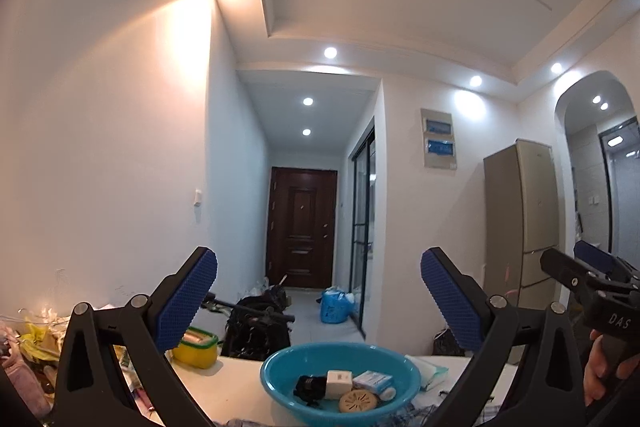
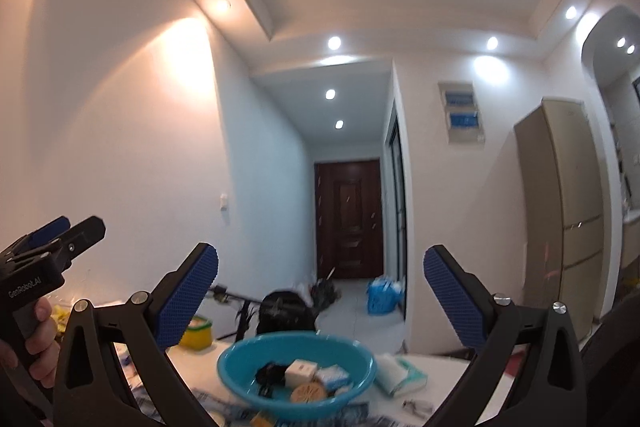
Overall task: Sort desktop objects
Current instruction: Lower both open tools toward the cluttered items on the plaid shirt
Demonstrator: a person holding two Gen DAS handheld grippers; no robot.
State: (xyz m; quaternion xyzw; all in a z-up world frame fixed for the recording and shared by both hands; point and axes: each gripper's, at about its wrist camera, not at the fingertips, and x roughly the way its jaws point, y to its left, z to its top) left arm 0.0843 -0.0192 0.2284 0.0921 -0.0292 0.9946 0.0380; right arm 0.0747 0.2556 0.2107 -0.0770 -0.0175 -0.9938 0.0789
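White walls, recessed ceiling spotlights [image 1: 330, 52] lit; dark wooden door [image 1: 301, 227] at hallway end; beige fridge [image 1: 520, 219] right.

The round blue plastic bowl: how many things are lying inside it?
5 show in the round blue plastic bowl: a black bundle at left, a white cube box beside it, a blue-and-white carton, a tan round slotted disc in front, and a small white piece. More may hide underneath.

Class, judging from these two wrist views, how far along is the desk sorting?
Done: the teal basin already holds several small items, including a white box. In hand: nothing; left gripper and right gripper are open and raised. Left: the tissue pack and yellow container lie outside.
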